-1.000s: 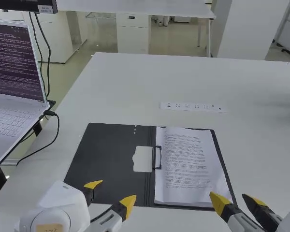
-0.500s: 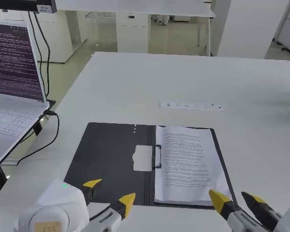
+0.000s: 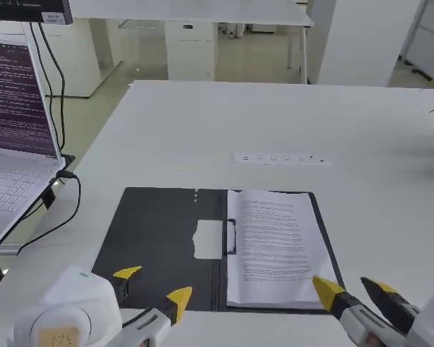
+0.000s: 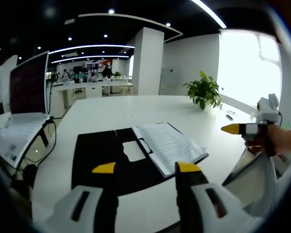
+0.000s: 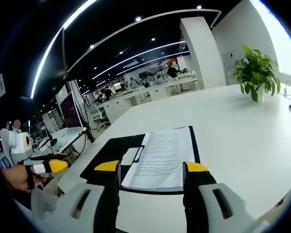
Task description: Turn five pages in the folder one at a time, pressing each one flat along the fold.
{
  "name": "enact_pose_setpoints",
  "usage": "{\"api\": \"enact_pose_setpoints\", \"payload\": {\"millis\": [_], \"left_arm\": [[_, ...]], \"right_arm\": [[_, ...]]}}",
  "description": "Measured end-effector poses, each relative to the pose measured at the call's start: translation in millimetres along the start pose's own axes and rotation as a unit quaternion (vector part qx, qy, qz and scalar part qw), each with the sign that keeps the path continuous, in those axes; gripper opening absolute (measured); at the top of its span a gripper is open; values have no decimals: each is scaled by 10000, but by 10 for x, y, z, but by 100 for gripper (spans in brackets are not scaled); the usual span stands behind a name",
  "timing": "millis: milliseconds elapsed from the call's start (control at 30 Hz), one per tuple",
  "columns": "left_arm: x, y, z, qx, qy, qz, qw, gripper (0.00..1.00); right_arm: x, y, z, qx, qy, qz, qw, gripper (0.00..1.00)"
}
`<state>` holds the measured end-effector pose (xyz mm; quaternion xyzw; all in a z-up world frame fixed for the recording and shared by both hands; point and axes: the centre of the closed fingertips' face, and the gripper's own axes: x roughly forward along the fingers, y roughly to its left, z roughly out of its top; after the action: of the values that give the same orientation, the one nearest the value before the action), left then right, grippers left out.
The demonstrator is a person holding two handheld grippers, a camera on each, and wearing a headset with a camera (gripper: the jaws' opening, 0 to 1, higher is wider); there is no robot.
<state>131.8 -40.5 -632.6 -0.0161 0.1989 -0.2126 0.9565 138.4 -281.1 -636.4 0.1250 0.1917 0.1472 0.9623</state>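
Since second ago only camera shifted; no page turned, task not begun. Left gripper [image 3: 153, 283]: jaws apart, empty, at folder [image 3: 159, 238] near edge. Folder open flat on table, pages [image 3: 275, 242] stacked on right half. Right gripper [image 3: 351, 287]: jaws apart, empty, near pages' near corner.
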Motion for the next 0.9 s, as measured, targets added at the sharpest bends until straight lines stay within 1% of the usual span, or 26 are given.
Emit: {"api": "enact_pose_setpoints", "payload": {"millis": [100, 300, 367, 600, 900], "left_arm": [[17, 13, 43, 55, -29, -10, 10000, 47], [20, 31, 69, 101, -29, -3, 9999, 47], [10, 38, 86, 96, -49, -2, 9999, 47], [-17, 82, 87, 84, -28, 42, 10000, 48], [-49, 121, 123, 113, -87, 89, 9999, 48]], "right_arm": [[11, 1, 39, -42, -20, 18, 10000, 51], [1, -32, 123, -98, -99, 8, 9999, 51], [1, -41, 127, -102, -98, 15, 9999, 51], [-24, -49, 136, -174, -102, 4, 9998, 52], [-60, -86, 164, -105, -178, -31, 9998, 52]]}}
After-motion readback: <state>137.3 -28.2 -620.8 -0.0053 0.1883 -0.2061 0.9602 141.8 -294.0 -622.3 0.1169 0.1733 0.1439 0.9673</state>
